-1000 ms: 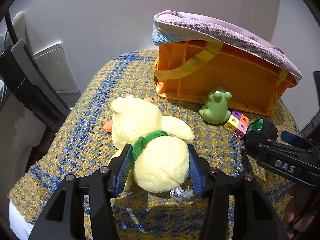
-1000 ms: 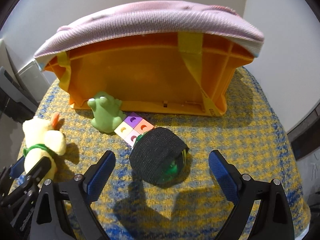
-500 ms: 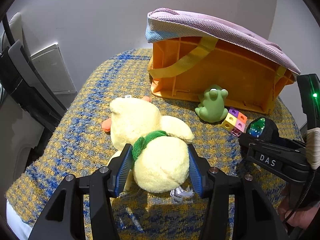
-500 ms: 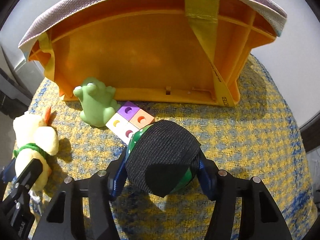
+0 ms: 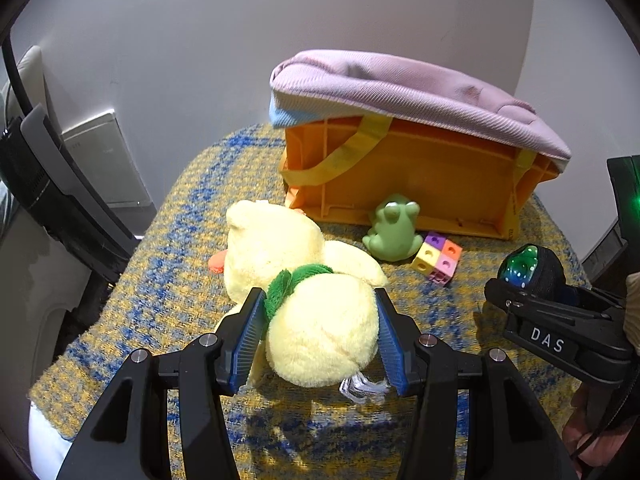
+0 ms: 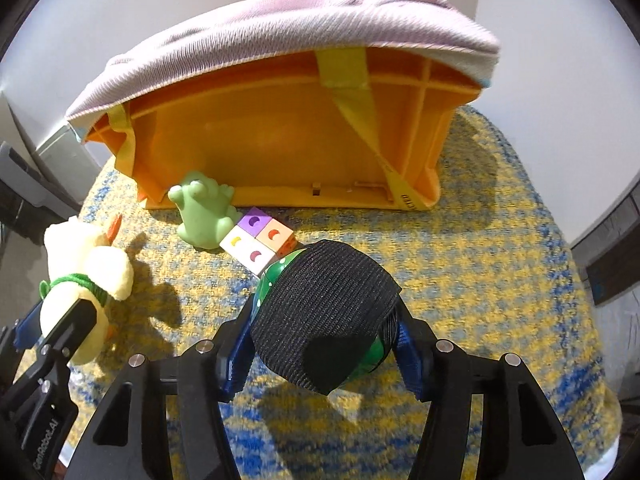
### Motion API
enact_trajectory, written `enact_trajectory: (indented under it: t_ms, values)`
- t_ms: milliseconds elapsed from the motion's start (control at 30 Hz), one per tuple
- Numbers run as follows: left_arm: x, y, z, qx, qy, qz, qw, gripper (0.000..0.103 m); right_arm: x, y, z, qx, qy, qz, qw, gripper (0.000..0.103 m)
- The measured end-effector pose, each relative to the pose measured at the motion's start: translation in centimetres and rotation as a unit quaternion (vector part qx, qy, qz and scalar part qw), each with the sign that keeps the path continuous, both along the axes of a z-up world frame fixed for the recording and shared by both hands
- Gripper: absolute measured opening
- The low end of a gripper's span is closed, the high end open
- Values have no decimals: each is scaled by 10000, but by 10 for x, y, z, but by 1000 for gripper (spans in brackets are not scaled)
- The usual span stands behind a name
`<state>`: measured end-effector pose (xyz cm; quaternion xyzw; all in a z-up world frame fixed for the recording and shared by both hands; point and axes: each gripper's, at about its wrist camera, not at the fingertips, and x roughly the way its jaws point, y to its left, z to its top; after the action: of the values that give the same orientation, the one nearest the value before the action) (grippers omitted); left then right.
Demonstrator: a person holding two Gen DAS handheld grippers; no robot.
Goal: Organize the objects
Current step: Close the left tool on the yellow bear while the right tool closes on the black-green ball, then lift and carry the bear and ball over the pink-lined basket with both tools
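Frog [image 5: 392, 228] and cubes [image 5: 438, 256] before orange crate [image 5: 420, 184]; jaws clamping duck [image 5: 316, 320], ball [image 6: 324, 316].

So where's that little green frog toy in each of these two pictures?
Left wrist view: the green frog sits right of centre, against the orange basket, with the coloured cubes to its right.
Right wrist view: the frog sits left of centre, against the same basket.
Shared landmark: the coloured cubes touching the frog.
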<state>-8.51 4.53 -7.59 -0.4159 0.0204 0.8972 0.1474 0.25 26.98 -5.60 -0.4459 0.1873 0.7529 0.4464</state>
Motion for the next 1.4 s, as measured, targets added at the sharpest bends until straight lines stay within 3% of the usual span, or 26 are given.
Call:
enact_trajectory:
  t_ms: [800, 1400]
  values:
    - [-1, 8, 102, 238, 721, -135, 9970, 52, 0, -11, 106, 721, 563, 216, 9956, 60]
    - [-45, 33, 166, 346, 1206, -520, 9907, 52, -27, 10, 173, 1244, 826, 334, 9882, 60]
